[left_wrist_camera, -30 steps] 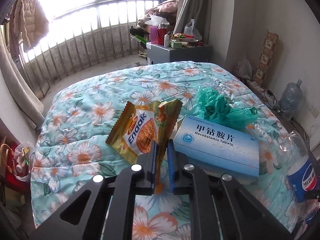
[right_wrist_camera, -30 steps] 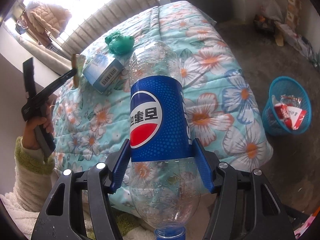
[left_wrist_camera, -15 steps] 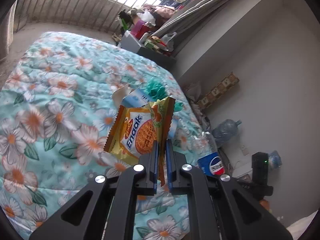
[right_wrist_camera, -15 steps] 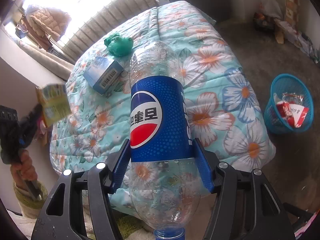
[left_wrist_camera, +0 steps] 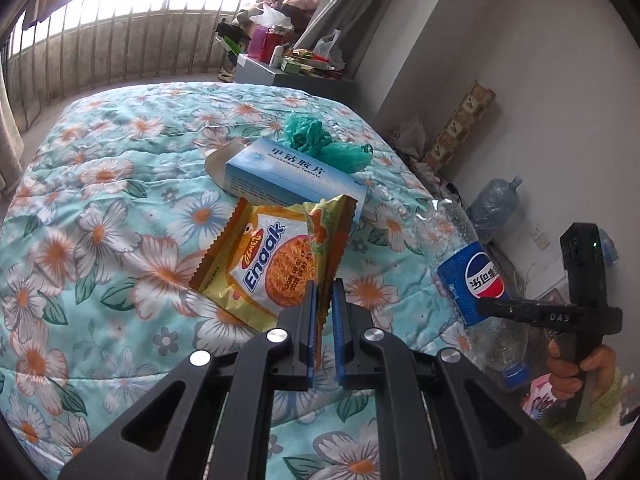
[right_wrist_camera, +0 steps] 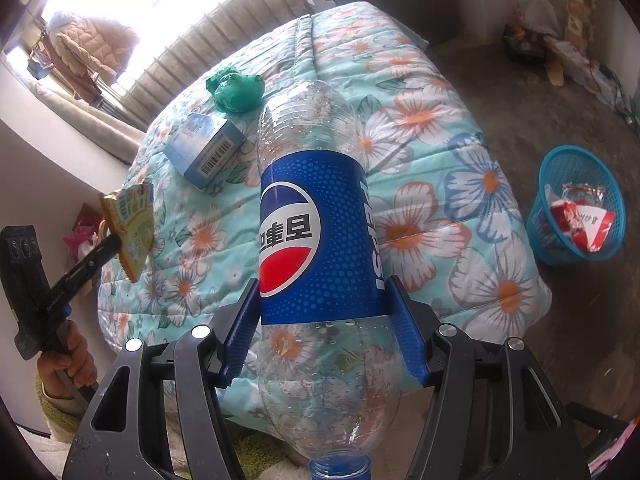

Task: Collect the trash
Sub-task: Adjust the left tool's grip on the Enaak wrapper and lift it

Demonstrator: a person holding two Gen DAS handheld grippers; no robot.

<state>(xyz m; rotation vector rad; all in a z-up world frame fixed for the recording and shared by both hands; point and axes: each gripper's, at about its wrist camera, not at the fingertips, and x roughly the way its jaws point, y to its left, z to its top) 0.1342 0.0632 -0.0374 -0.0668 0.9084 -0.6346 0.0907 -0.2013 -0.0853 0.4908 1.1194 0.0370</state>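
My left gripper [left_wrist_camera: 324, 300] is shut on a yellow Enaak snack wrapper [left_wrist_camera: 272, 264], held up above the flowered bed; the wrapper [right_wrist_camera: 130, 224] also shows at the left of the right wrist view. My right gripper [right_wrist_camera: 322, 300] is shut on an empty clear Pepsi bottle [right_wrist_camera: 316, 240] with a blue label, cap end toward the camera. The same bottle [left_wrist_camera: 474, 276] appears at the right of the left wrist view. On the bed lie a light-blue medicine box [left_wrist_camera: 288, 176] and a crumpled green plastic bag [left_wrist_camera: 324, 146].
A blue mesh waste basket [right_wrist_camera: 576, 212] with red and white wrappers stands on the floor right of the bed [right_wrist_camera: 460, 184]. A cluttered grey cabinet [left_wrist_camera: 288, 76] sits beyond the bed by the barred window. A big water jug [left_wrist_camera: 494, 204] stands near the wall.
My left gripper has carried the snack wrapper sideways and turned, so the medicine box, green bag and Pepsi bottle now lie ahead of it. The right gripper and bottle stayed still.
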